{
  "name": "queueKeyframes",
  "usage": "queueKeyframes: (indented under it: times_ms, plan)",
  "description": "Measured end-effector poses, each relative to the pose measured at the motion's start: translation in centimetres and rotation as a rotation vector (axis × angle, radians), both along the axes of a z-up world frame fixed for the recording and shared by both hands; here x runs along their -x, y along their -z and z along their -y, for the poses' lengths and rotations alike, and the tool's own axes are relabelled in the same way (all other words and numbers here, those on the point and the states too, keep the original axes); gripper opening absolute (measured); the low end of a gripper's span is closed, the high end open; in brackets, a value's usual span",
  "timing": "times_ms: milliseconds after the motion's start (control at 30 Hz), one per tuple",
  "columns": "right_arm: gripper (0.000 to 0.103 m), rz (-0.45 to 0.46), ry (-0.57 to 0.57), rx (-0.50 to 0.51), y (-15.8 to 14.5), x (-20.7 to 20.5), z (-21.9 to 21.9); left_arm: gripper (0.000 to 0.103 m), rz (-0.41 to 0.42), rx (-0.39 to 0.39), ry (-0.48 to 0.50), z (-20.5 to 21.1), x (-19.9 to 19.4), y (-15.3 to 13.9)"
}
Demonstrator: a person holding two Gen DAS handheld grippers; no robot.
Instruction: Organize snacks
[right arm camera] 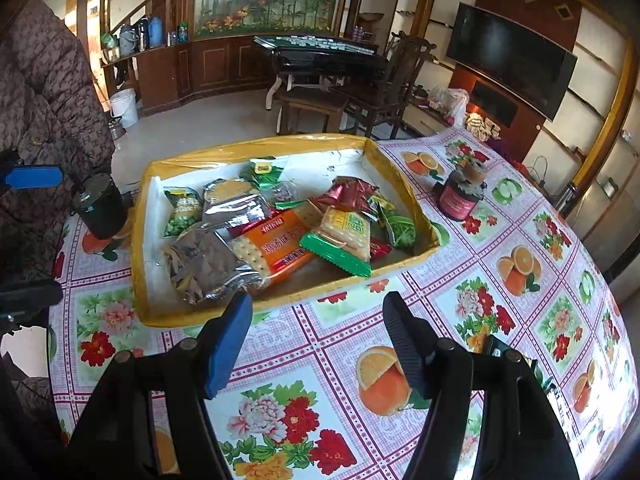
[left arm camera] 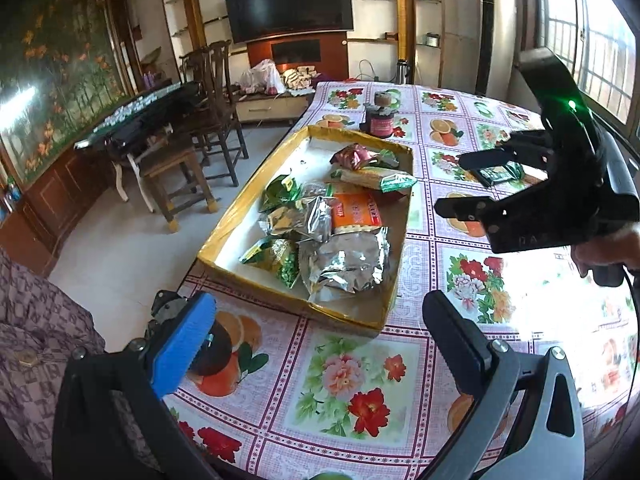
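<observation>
Hovering over the flowered cloth of the worktop (left arm camera: 352, 392), the left tongs (left arm camera: 316, 344) stand wide apart with nothing between the blue pad and the black one; only printed oranges and blooms show in the gap. Just ahead of them lies the yellow-rimmed tray (left arm camera: 224, 224), its near wall close to the fingertips, and inside it the snacks are heaped: silver foil bags (left arm camera: 348, 264) nearest, an orange cracker pack (left arm camera: 356, 212) behind those, green pea packets (left arm camera: 276, 256) to the left of the foil, and a red wrapper (left arm camera: 354, 156) toward the far end. Beyond the tray, farther from these tongs, stands a dark red jar (left arm camera: 382, 120). To the right of the tray the right tongs (right arm camera: 320, 344) hang above the cloth, jaws well parted and gripping nothing; in the right wrist view the tray (right arm camera: 192, 320) sits directly ahead of them, a green-edged biscuit pack (right arm camera: 340, 240) lying on top of the heap. A small green packet (left arm camera: 500, 174) lies on the worktop outside the tray, showing just behind the right tongs' fingers in the left wrist view. A dark cup (right arm camera: 100, 208) stands left of the tray, near the left tongs.
</observation>
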State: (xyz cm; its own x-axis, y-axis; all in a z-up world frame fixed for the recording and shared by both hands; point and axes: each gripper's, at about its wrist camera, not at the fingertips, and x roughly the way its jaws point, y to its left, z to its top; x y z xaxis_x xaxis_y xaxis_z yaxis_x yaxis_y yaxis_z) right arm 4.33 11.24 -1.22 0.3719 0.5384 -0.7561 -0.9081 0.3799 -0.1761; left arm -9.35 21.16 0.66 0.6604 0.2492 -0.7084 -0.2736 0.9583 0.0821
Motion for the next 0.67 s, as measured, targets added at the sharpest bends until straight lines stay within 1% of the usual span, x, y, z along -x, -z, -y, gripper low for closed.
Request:
queueKeyframes:
  times_ms: [133,300,433,567,667]
  plan:
    - [0.068,0.003,-0.003,-0.003,-0.1,0.1,0.0,0.103,0.012,0.031,0.018,0.1,0.2,-0.2]
    - [0.068,0.002,-0.003,-0.011,-0.1,0.3,0.2,0.103,0.011,0.049,0.016,0.0,0.2,-0.4]
    - [0.068,0.003,-0.005,-0.015,-0.1,0.5,0.2,0.103,0.020,0.078,0.024,-0.1,0.3,-0.5]
    - [0.068,-0.002,-0.010,-0.021,0.0,0.7,0.0,0.103,0.051,0.074,0.003,-0.3,0.7,-0.9]
    - [0.068,-0.005,-0.016,-0.022,0.1,1.0,-0.2,0.103,0.070,0.054,0.006,-0.3,1.0,-1.5]
